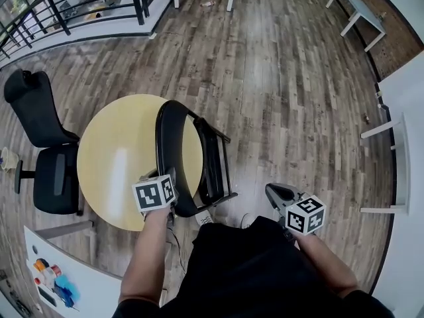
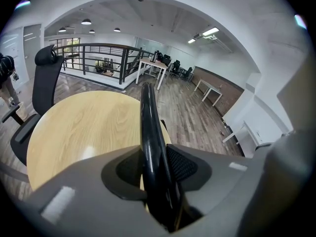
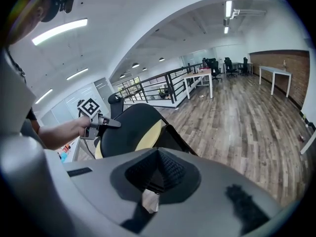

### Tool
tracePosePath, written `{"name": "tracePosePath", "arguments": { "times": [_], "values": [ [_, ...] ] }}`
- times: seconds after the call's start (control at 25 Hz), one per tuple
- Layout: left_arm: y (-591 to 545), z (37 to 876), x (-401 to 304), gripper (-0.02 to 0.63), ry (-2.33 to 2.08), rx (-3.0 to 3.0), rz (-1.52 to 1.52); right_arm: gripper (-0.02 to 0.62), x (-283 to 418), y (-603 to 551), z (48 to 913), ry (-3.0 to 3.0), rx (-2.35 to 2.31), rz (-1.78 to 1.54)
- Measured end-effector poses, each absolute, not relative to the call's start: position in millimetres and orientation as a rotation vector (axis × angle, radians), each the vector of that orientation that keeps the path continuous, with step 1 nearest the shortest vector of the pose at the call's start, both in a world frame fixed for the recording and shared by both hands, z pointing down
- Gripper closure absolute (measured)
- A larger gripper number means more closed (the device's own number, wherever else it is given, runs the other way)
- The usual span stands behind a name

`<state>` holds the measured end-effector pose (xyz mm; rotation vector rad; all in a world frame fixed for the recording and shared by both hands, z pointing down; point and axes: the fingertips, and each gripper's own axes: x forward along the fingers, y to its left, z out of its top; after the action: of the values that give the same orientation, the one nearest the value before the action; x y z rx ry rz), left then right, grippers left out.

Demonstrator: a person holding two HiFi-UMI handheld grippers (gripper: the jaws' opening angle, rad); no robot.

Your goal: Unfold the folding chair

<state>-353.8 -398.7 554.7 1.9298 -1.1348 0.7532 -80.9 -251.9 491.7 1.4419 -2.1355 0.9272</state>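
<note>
The folding chair is stood at the right edge of the round table, an office chair is placed to the table's left, a railing is seen far behind, and a desk is set at right.

The folding chair is glossy black. The table is pale yellow with faint wood grain. The office chair left of the table is black; the floor shows grey-brown planks.

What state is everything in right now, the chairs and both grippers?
folding chair: folded, upright beside the round table
left gripper: open, chair's back edge between its jaws
right gripper: shut, empty
office chair: upright, unoccupied
</note>
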Motion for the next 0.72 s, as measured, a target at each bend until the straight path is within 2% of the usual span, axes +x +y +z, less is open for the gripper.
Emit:
{"name": "tracePosePath", "arguments": {
  "times": [0.32, 0.72],
  "values": [
    [-393.1, 548.4, -334.8, 0.469, -1.147, 1.914, 0.763, 0.589, -55.4, -261.1, 494.4, -2.203, 1.384, 0.897],
    [-383.1, 516.1, -259.9, 0.48, -1.286, 1.885, 0.739, 0.589, 17.5, -265.5, 510.9, -2.336, 1.186, 0.946]
  ]
}}
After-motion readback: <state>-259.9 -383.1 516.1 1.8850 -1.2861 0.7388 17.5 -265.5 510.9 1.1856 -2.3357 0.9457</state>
